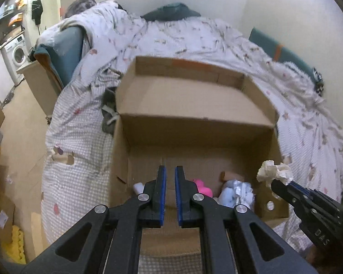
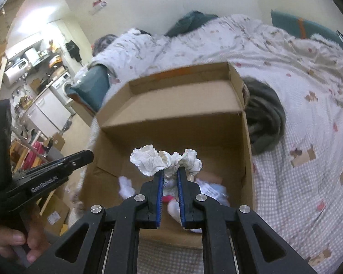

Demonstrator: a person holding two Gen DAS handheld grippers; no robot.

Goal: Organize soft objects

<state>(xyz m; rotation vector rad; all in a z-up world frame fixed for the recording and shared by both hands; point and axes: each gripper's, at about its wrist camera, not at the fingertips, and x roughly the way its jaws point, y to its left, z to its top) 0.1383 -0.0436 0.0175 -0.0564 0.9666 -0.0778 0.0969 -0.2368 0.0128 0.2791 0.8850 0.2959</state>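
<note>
Right wrist view: bed (image 2: 308, 118) with checked, printed cover fills the room side; grey-green garment (image 2: 266, 116) lies against the box's right wall
Cardboard box (image 2: 171, 105): open on the bed, flap folded back at the far side; soft toys already inside, pink plush (image 1: 202, 188) and pale blue plush (image 1: 234, 191) near the front
Right gripper (image 2: 170, 170): clamped on a white frilly cloth (image 2: 157, 163), held above the box interior, the floor directly below and slightly ahead
Left gripper (image 1: 170, 169): fingers apart, holding nothing, over the box's near edge
Key relation: the right tool is the nearer one, cloth already over the opening; likely a straight release downward
</note>
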